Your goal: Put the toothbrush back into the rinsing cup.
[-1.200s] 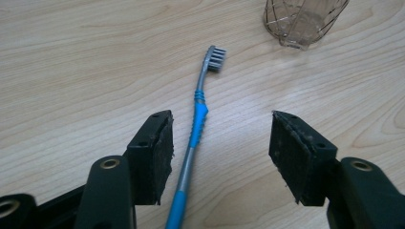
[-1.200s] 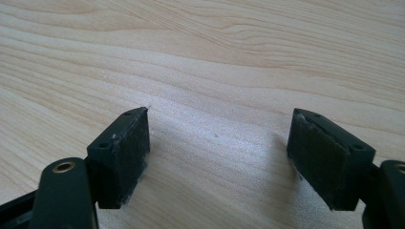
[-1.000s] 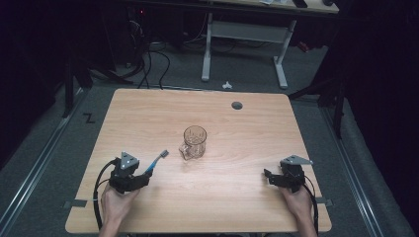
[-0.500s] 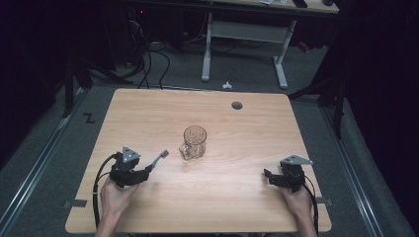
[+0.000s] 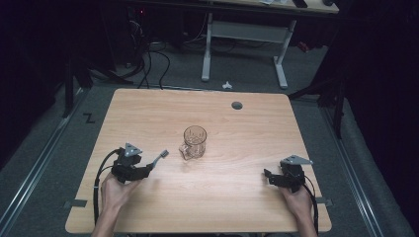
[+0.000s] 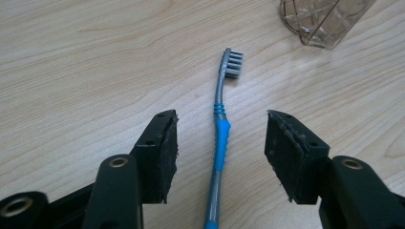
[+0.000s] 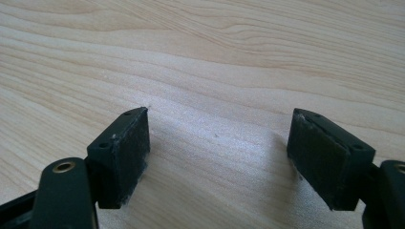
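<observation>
A clear glass mug stands upright near the middle of the wooden table, handle toward the front left; its base shows at the top right of the left gripper view. A blue and grey toothbrush lies flat on the table, bristle head pointing at the mug. My left gripper is open, and the toothbrush handle runs between its jaws untouched, as the left gripper view shows. My right gripper rests open at the front right, with bare wood between its jaws.
A round cable hole sits in the table's far right part. Beyond the far edge stand a white desk frame and loose cables on the floor. Bare wood lies between the two grippers.
My left gripper has edged slightly forward along the toothbrush. The mug, the toothbrush and the right gripper have not moved.
</observation>
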The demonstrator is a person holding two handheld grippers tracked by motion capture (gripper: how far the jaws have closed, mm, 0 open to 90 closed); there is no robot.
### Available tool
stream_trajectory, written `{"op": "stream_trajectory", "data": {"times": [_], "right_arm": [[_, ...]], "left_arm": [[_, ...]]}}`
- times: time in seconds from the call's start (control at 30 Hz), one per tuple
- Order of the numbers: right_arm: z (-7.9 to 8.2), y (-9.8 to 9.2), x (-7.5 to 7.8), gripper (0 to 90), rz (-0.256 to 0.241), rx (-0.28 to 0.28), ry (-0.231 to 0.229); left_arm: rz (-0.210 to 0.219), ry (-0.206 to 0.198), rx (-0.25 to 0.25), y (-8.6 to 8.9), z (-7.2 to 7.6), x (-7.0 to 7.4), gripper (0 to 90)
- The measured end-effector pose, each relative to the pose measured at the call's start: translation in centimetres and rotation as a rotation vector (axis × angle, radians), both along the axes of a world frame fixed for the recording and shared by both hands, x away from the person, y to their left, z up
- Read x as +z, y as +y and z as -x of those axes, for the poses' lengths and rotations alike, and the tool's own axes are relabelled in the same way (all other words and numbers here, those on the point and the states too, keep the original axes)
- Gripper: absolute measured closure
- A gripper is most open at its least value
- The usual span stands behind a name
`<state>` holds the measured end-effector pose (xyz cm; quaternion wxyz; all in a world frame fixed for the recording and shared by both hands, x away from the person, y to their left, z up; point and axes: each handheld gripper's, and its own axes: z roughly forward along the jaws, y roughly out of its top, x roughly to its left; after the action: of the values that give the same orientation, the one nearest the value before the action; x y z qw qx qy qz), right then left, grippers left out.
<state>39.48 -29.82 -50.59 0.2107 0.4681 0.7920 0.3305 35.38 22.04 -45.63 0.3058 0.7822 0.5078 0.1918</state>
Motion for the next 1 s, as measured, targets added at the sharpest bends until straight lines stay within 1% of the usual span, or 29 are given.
{"op": "stream_trajectory", "data": {"times": [0.03,0.07,0.23,0.3,0.4,0.5,0.67,0.73,0.77,0.9,1.0], "right_arm": [[0.0,0.0,0.0,22.6,0.000,0.000,0.000],[0.0,0.0,0.0,22.6,0.000,0.001,0.000],[0.0,0.0,0.0,22.6,-0.001,0.000,0.001],[0.0,0.0,0.0,22.6,0.000,0.000,0.000],[0.0,0.0,0.0,22.6,-0.001,0.000,0.001],[0.0,0.0,0.0,22.6,-0.001,0.000,0.000],[0.0,0.0,0.0,22.6,-0.001,0.000,0.000],[0.0,0.0,0.0,22.6,0.000,0.000,0.000],[0.0,0.0,0.0,22.6,-0.001,0.000,0.001],[0.0,0.0,0.0,22.6,-0.001,0.000,0.001],[0.0,0.0,0.0,22.6,-0.001,0.000,0.001]], "left_arm": [[-0.013,0.002,-0.004,-0.2,-0.2,0.1,45.6],[-0.016,0.005,-0.007,-0.3,-0.3,0.1,46.2],[-0.055,0.054,-0.021,-0.9,-1.2,0.0,47.4],[-0.070,0.068,-0.029,-1.1,-1.5,0.0,48.1],[-0.078,0.085,-0.033,-1.2,-2.0,0.0,49.2],[-0.083,0.093,-0.038,-1.4,-2.2,0.0,50.2],[-0.108,0.109,-0.050,-1.7,-2.8,0.1,52.1],[-0.103,0.121,-0.052,-1.7,-3.0,0.1,53.4],[-0.118,0.132,-0.054,-1.7,-3.1,0.1,53.8],[-0.138,0.153,-0.058,-1.8,-3.5,0.3,55.4],[-0.137,0.158,-0.059,-1.9,-3.8,0.4,56.3]]}}
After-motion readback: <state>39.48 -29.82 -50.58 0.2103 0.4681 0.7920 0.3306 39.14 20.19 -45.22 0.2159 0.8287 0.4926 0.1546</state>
